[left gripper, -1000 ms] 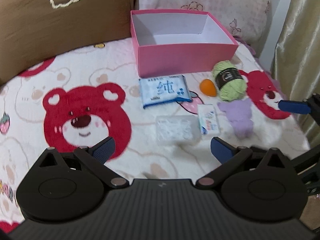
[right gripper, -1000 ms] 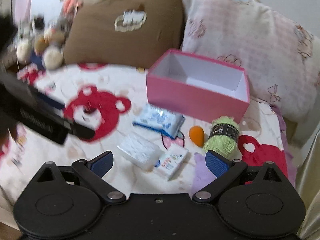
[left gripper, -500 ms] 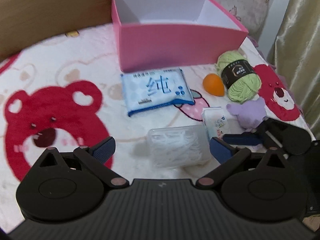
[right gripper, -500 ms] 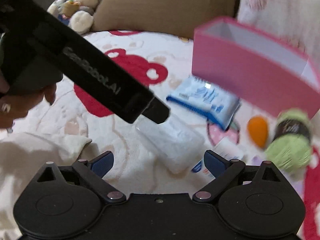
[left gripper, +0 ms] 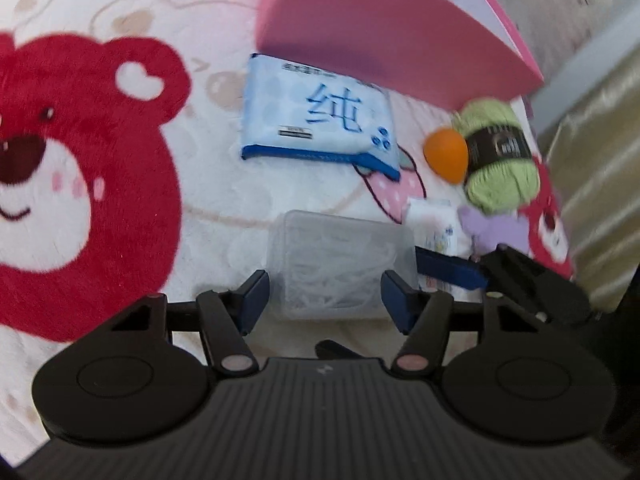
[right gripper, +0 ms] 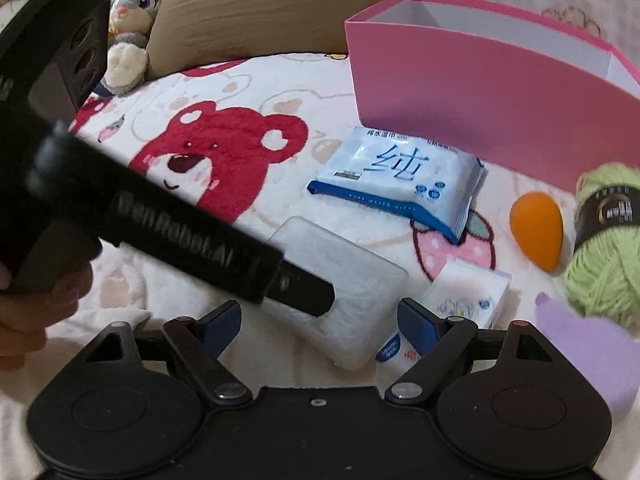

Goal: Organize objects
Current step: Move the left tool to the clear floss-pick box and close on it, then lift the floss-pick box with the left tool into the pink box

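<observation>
Left gripper [left gripper: 324, 298] straddles the clear plastic box [left gripper: 340, 260], fingers spread, seemingly not touching it. Its black body crosses the right view, hiding the box's near corner. Right gripper [right gripper: 320, 320], released, hovers just beside the small tissue pack [right gripper: 472, 294]. Pink box [right gripper: 492, 120] stands behind the wet wipes [right gripper: 400, 176]; orange sponge [right gripper: 538, 236] touches green yarn [right gripper: 608, 240], cut off at the edge.

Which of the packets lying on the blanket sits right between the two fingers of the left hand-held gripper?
The clear plastic box of white cotton swabs. The left hand-held gripper straddles it, while the blue wet-wipe pack lies farther off by the pink box.
</observation>
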Tool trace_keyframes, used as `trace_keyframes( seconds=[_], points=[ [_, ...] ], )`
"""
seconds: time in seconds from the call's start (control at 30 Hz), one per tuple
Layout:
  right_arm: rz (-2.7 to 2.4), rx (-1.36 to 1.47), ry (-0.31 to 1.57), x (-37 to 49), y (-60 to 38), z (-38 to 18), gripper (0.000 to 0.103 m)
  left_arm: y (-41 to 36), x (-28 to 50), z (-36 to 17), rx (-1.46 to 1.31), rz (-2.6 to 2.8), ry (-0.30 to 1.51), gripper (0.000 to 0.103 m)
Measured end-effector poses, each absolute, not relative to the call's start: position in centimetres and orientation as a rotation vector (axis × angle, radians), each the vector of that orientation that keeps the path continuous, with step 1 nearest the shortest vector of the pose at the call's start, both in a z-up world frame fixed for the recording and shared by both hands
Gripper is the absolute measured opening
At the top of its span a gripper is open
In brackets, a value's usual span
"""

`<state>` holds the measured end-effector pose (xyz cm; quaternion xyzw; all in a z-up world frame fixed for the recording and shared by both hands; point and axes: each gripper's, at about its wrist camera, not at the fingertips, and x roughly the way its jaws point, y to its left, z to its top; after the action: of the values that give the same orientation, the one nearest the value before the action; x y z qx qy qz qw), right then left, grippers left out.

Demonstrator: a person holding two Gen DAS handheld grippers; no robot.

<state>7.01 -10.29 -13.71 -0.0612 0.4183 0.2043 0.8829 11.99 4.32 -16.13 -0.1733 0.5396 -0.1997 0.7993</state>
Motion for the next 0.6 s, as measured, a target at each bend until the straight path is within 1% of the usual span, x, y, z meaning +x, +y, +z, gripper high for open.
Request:
trace_keyframes(
  seconds=[0.13, 0.27, 0.33, 0.4, 0.47, 0.6],
  points=[
    [0.418, -0.226, 0.844, 7.4, -9.6, -14.5, 0.089, 4.4, 12.0, -16.8, -0.420, -0.417, 1.161, 0.064],
    [0.399, -0.301, 0.823, 7.0, -8.9, -14.9, 0.089, 4.0, 11.6, -16.7, -0.412, -0.408, 1.133, 0.063],
    [0.395, -0.257, 0.820, 7.0, -9.4, -14.6, 0.086, 4.2, 11.4, -16.5, -0.410, -0.404, 1.119, 0.062],
    [0.401, -0.237, 0.816, 6.9, -10.0, -14.1, 0.079, 4.3, 11.1, -16.2, -0.392, -0.401, 1.100, 0.060],
    [0.401, -0.238, 0.809, 6.6, -10.1, -13.8, 0.075, 4.4, 11.0, -15.7, -0.374, -0.398, 1.086, 0.058],
    [0.398, -0.207, 0.796, 6.0, -10.5, -12.7, 0.075, 4.3, 10.4, -14.7, -0.341, -0.412, 1.078, 0.058]
  ],
)
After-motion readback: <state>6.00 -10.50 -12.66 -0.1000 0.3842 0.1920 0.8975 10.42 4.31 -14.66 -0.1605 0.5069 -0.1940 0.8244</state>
